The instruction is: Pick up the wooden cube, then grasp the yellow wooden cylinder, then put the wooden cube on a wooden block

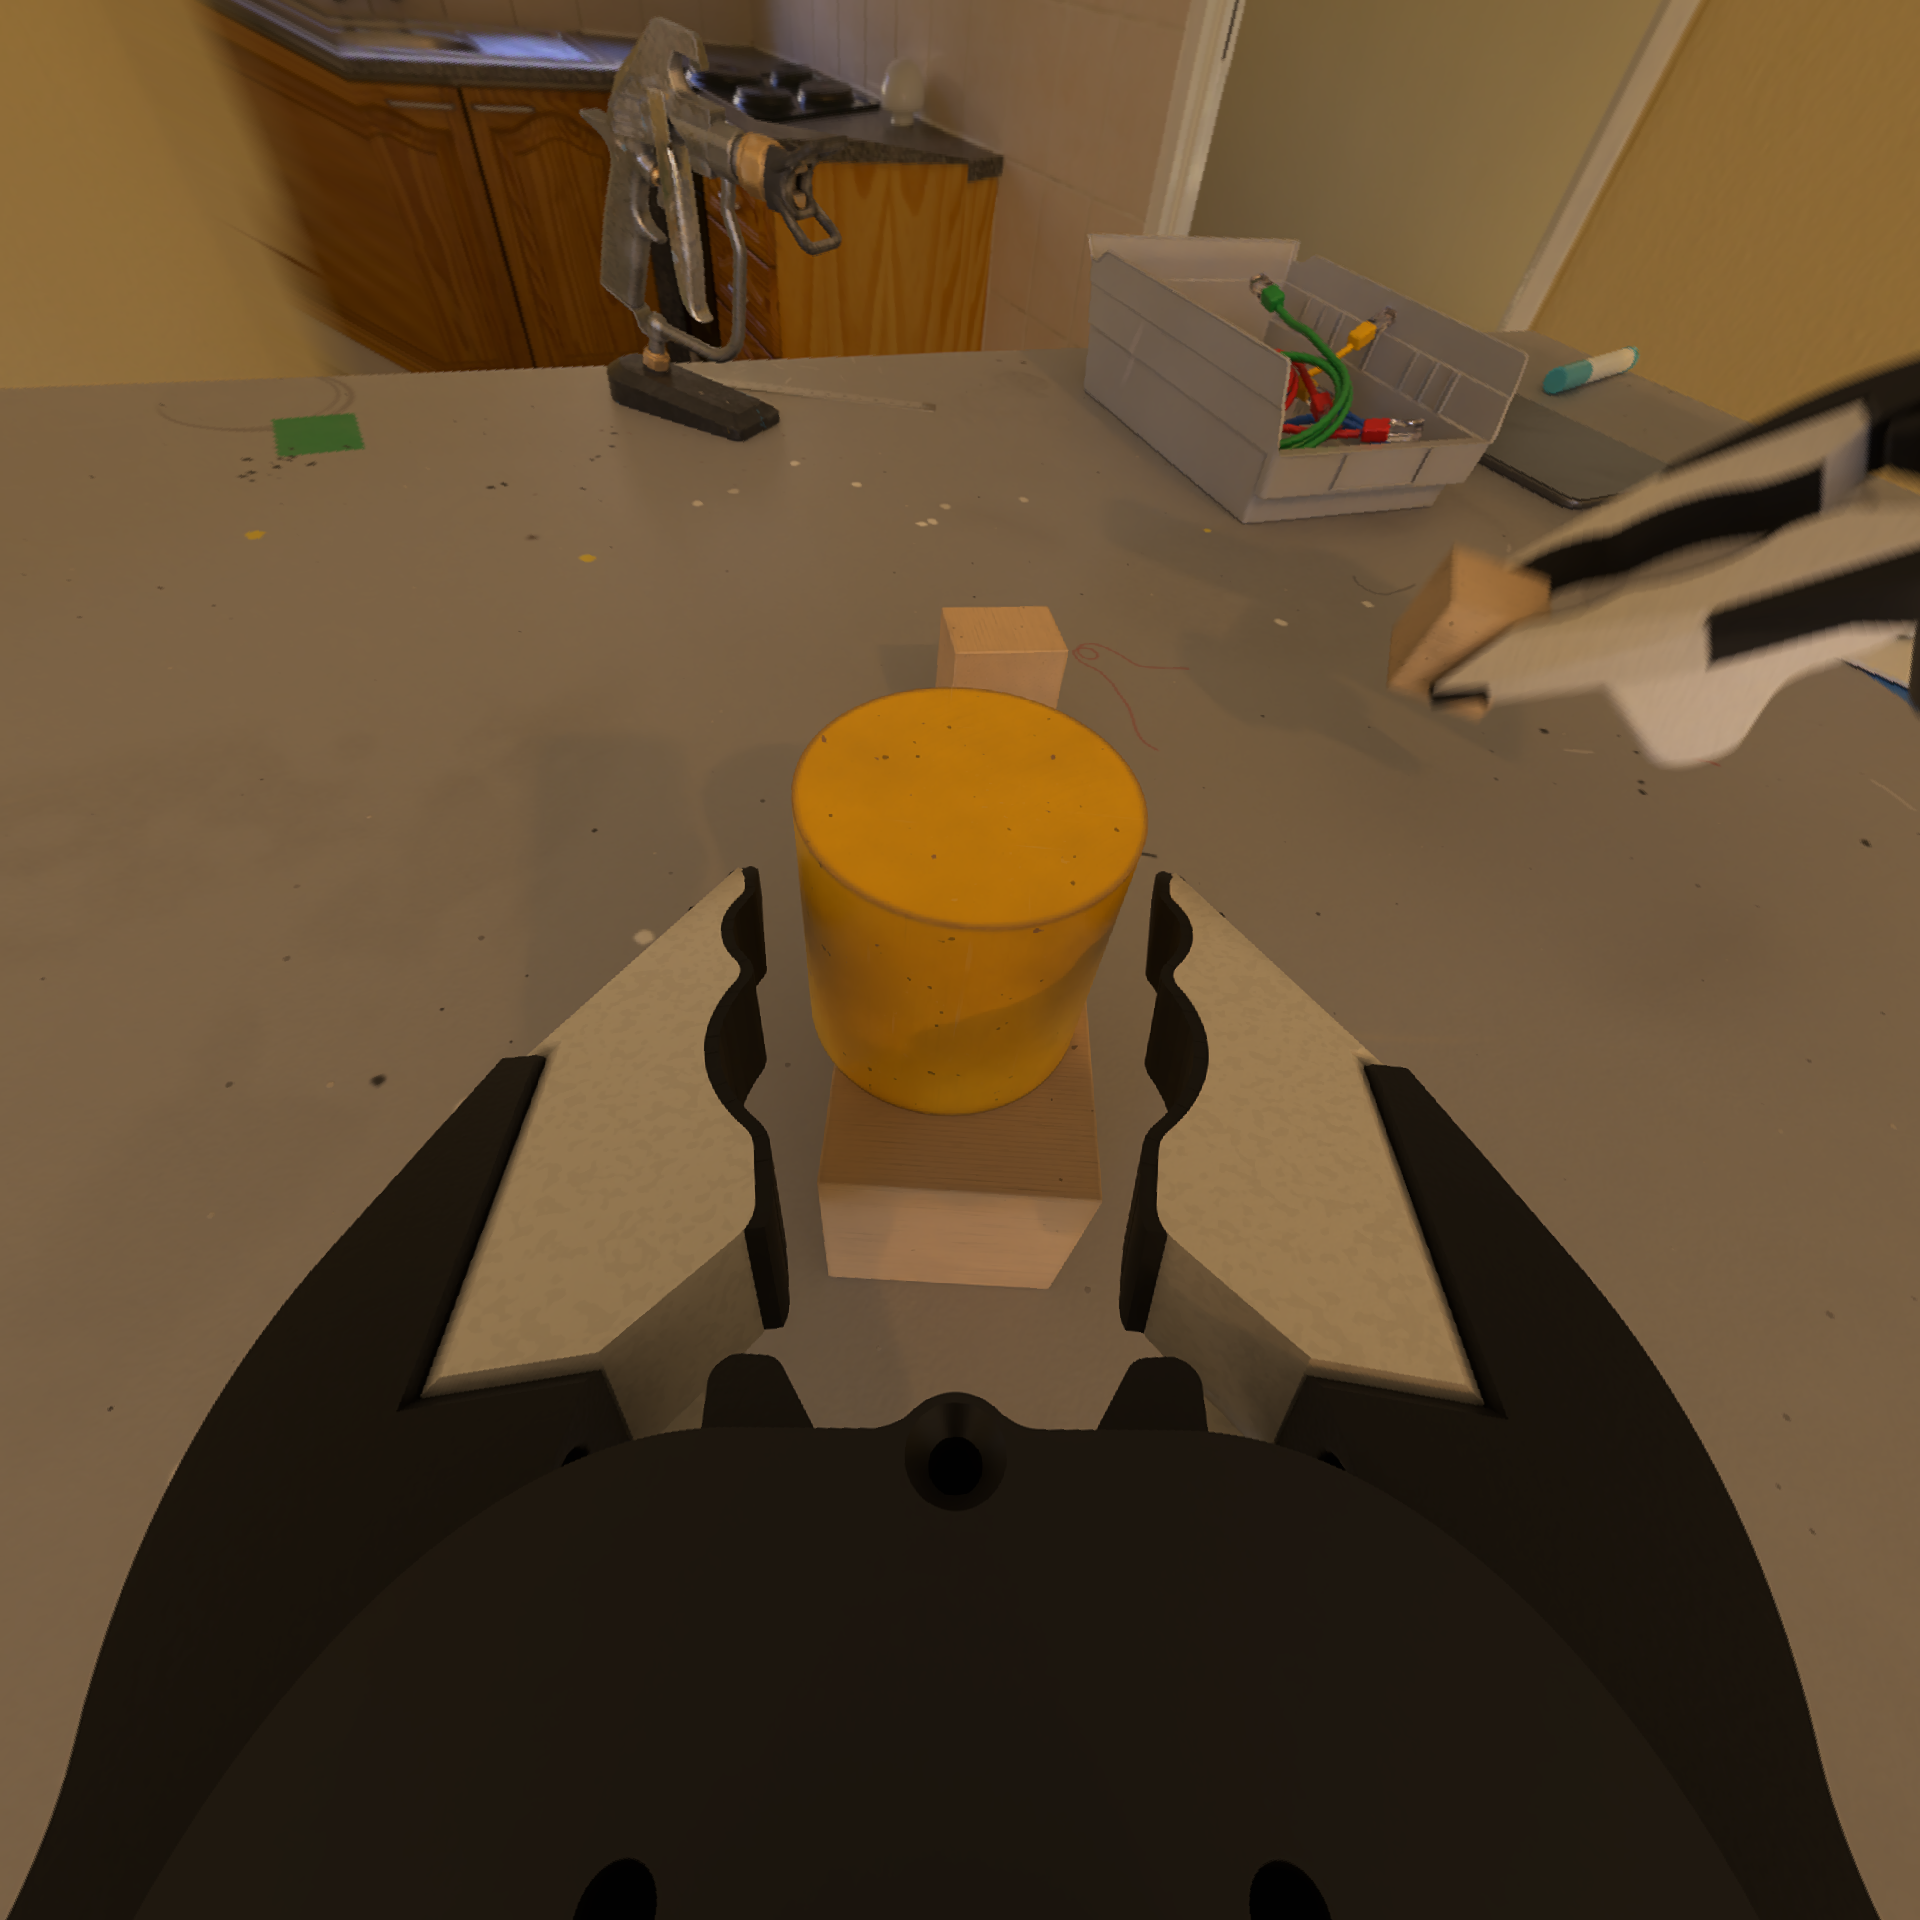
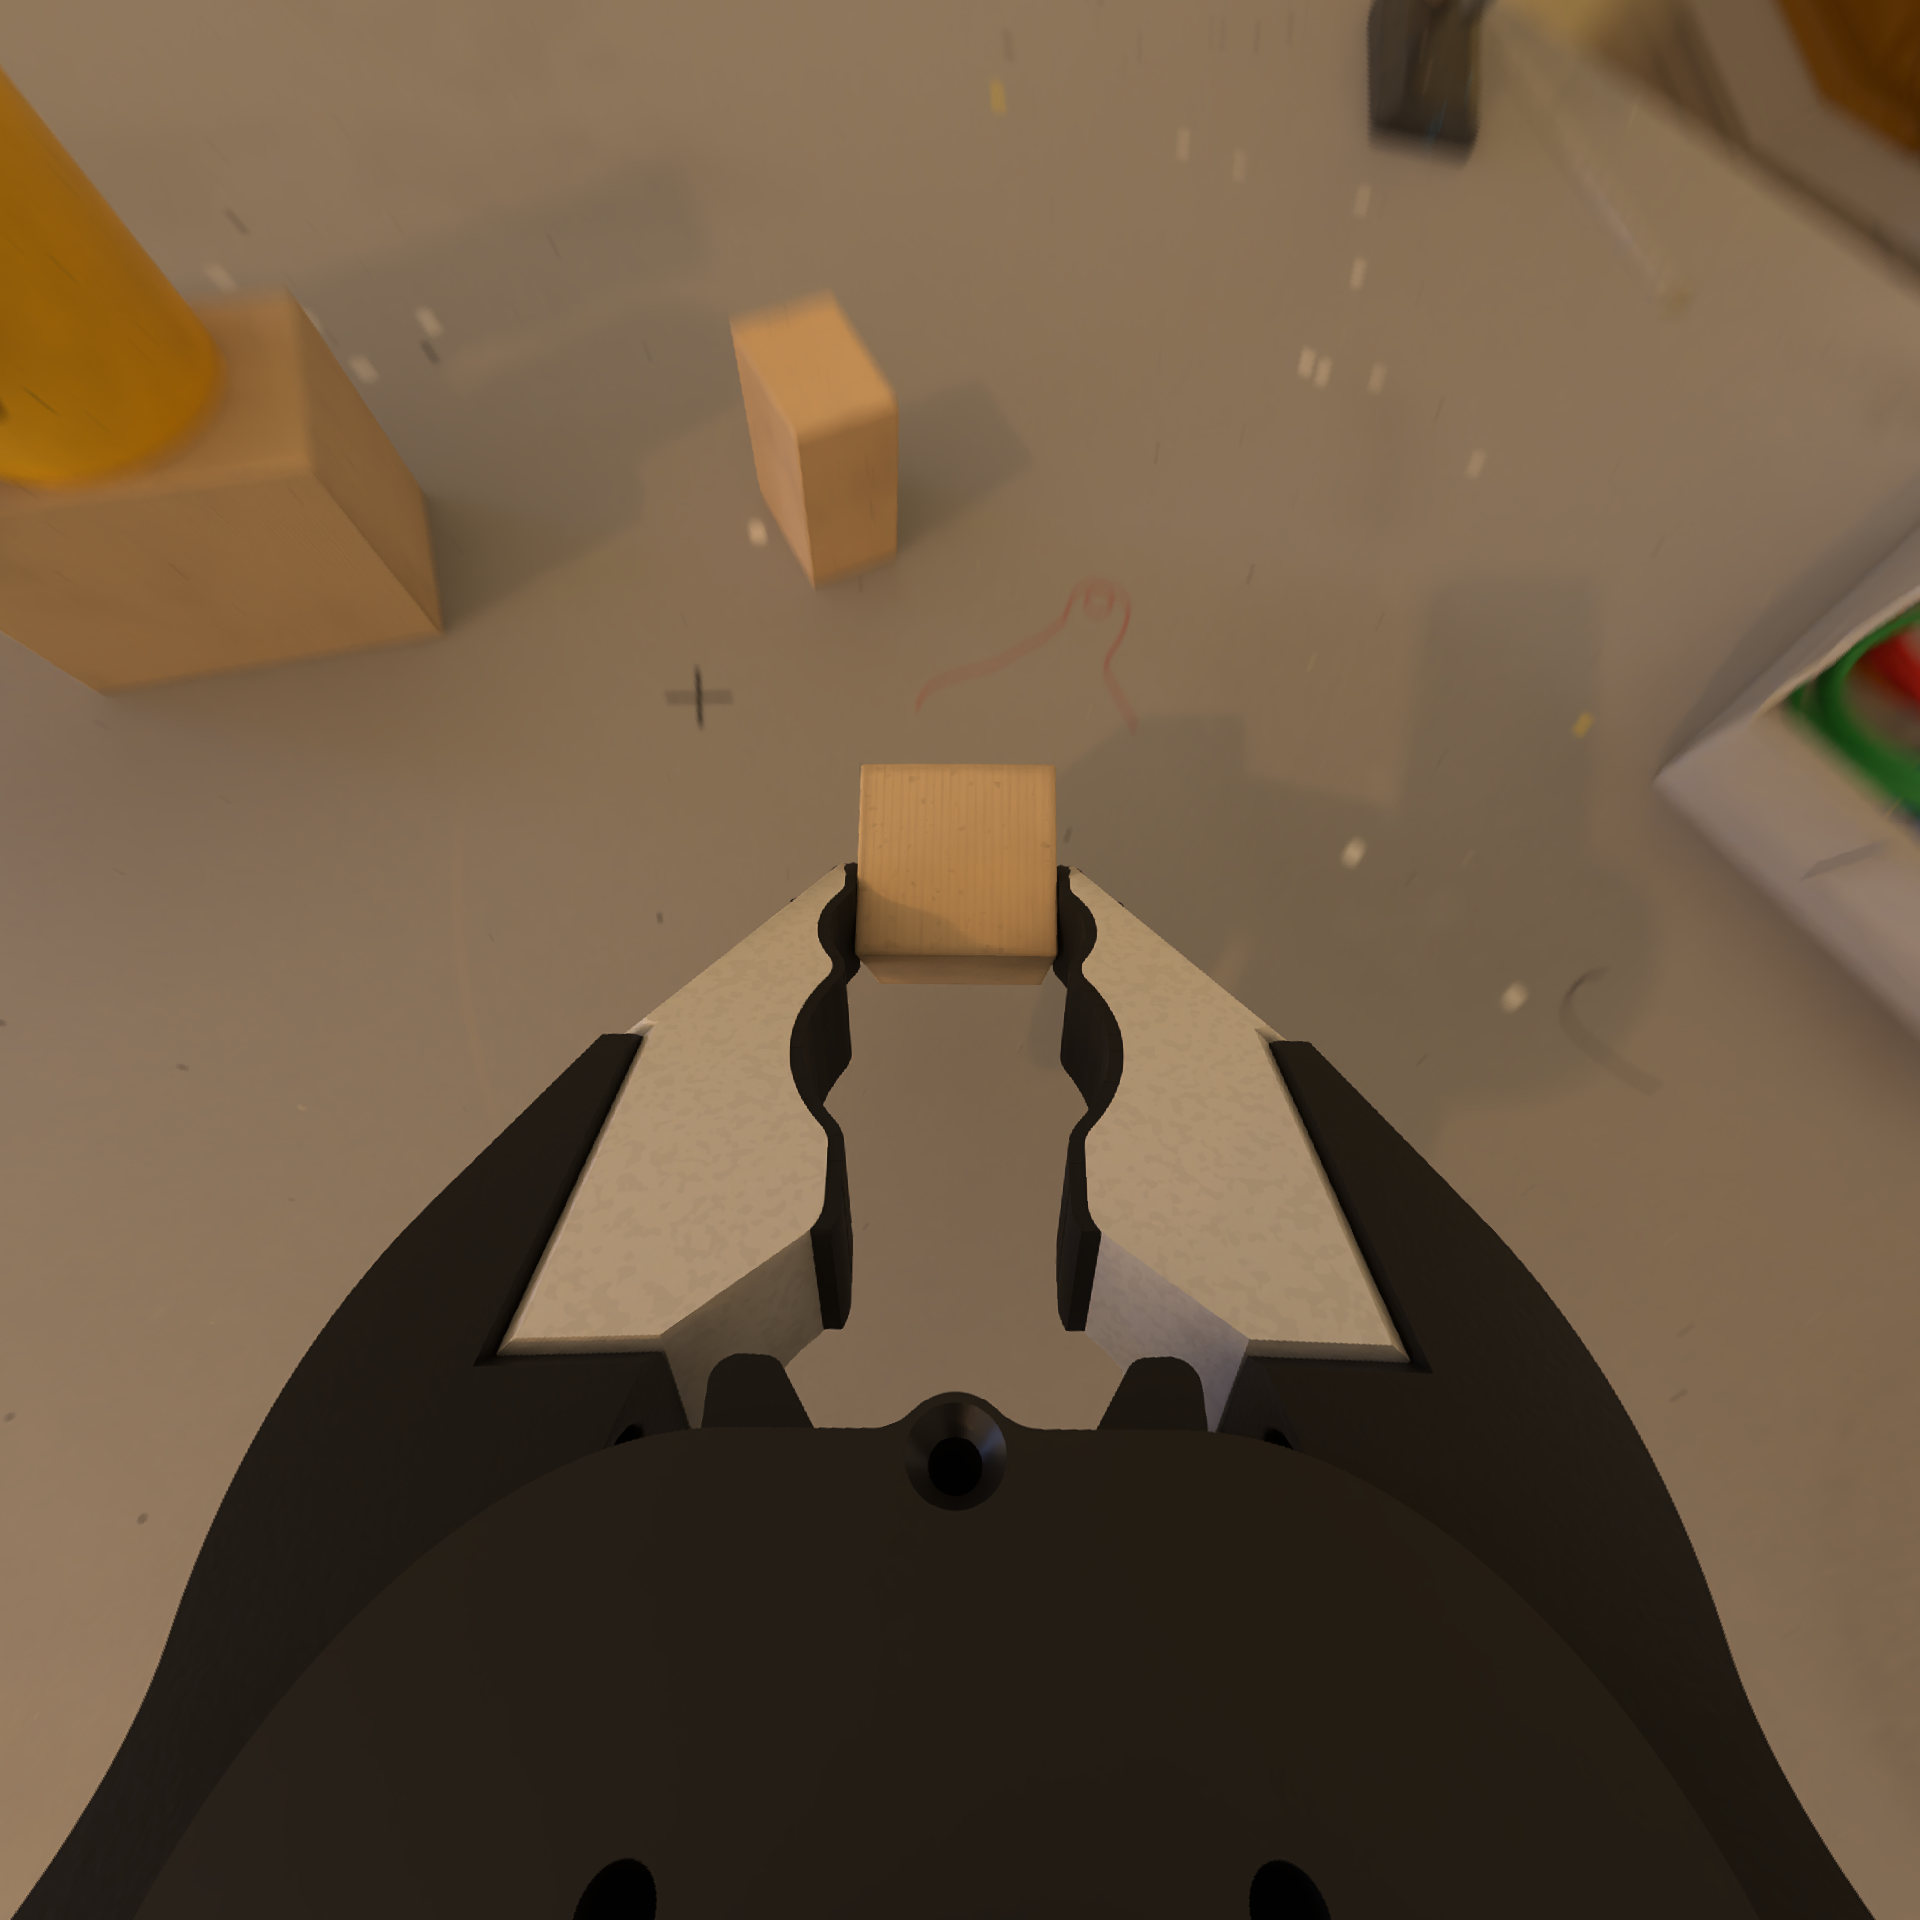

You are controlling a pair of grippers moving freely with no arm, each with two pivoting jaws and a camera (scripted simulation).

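Right hand-held gripper clamps wooden cube (unmarked).

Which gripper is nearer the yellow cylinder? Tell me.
Left. The left gripper straddles the yellow cylinder, jaws open; the right gripper holds the wooden cube well away.

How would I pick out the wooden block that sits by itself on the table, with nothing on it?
Start at the grey table and find the yellow wooden cylinder standing on a broad wooden block. Just behind it stands a smaller, narrower wooden block, alone. Unlike its neighbours, it carries nothing and no gripper holds it.
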